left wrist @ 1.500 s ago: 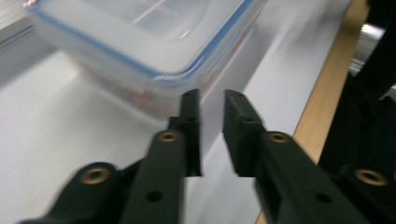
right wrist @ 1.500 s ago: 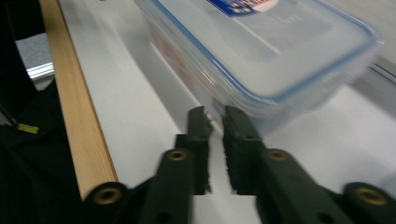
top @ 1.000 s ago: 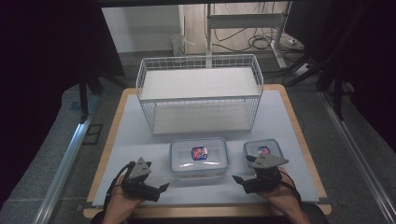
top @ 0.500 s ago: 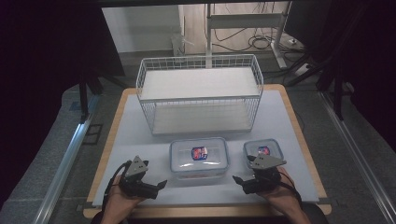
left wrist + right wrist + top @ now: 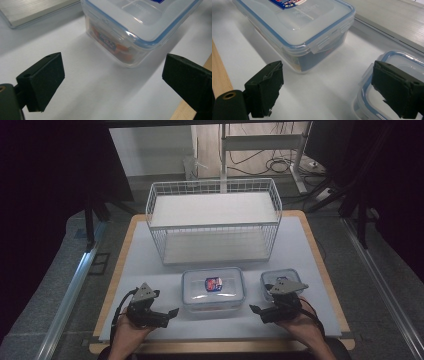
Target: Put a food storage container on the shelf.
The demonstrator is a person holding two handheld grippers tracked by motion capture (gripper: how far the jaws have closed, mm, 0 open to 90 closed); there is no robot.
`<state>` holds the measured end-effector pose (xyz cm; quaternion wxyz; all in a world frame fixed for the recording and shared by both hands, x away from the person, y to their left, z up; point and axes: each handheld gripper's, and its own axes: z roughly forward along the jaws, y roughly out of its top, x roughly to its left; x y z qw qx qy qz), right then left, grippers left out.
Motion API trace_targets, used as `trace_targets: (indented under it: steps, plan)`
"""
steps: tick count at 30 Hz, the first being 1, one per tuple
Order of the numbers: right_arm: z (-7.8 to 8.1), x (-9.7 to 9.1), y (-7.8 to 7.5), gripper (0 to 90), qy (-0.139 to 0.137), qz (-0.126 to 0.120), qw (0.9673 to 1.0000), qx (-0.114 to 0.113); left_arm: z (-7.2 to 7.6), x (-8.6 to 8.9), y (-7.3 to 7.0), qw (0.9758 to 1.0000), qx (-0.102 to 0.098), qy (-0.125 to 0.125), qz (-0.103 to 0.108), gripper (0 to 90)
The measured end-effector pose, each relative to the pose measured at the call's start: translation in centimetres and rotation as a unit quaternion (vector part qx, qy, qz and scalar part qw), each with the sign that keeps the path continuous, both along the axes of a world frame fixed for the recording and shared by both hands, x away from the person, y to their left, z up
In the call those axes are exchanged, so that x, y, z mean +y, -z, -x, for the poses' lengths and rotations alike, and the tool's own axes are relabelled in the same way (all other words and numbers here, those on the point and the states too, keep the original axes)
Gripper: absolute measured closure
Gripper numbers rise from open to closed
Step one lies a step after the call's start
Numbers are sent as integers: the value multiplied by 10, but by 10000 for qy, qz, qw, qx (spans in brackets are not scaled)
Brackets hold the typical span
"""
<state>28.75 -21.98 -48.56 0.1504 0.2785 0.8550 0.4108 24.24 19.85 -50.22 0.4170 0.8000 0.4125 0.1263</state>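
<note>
Two lidded containers (image 5: 213, 290) (image 5: 279, 283), one wire basket (image 5: 214, 220)

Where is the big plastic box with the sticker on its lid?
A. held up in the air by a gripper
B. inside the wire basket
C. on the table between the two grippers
C: the big plastic box sits on the table, with the left gripper and right gripper open beside it, and the wire basket behind.

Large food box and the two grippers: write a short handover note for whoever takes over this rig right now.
Left gripper: open, holding nothing, beside the left end of the large food box.
Right gripper: open, holding nothing, between the large food box and the small food box.
Both boxes sit lidded on the white mat, in front of the wire basket.
Done: nothing gripped or moved into the basket.
Left: probably grip the large box from both ends and lift it.
</note>
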Motion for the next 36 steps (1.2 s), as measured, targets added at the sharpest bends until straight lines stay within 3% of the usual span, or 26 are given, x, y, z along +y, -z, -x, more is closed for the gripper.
trace_targets:
  steps: [7, 8, 9, 10, 14, 23, 30, 36]
  plan:
    - [-8, 3, -8, 74, 49, -366, 9982, 474, -10, -2, -8, 9998, 157, 55, 147, 28]
    - [-13, 5, -10, 43, -7, -482, 9963, 713, -14, -2, -10, 9997, 190, 77, 135, 34]
    - [-13, 5, -10, 43, -7, -482, 9963, 713, -14, -2, -10, 9997, 190, 77, 135, 43]
    - [-17, 8, -11, 21, -72, -459, 9953, 855, -19, -2, -12, 9994, 280, 53, 170, 52]
    - [-23, 17, -10, 20, -76, -225, 9954, 927, -29, -3, -13, 9990, 380, 61, 216, 64]
    - [-40, 28, -10, 39, -121, -413, 9895, 1380, -48, -6, -7, 9972, 601, 217, 392, 97]
    - [-56, 36, -4, 40, -28, -468, 9854, 1634, -64, -12, -4, 9931, 836, 376, 729, 105]
    - [-62, 42, 1, 42, -118, -452, 9825, 1803, -70, -16, -1, 9908, 977, 469, 814, 122]
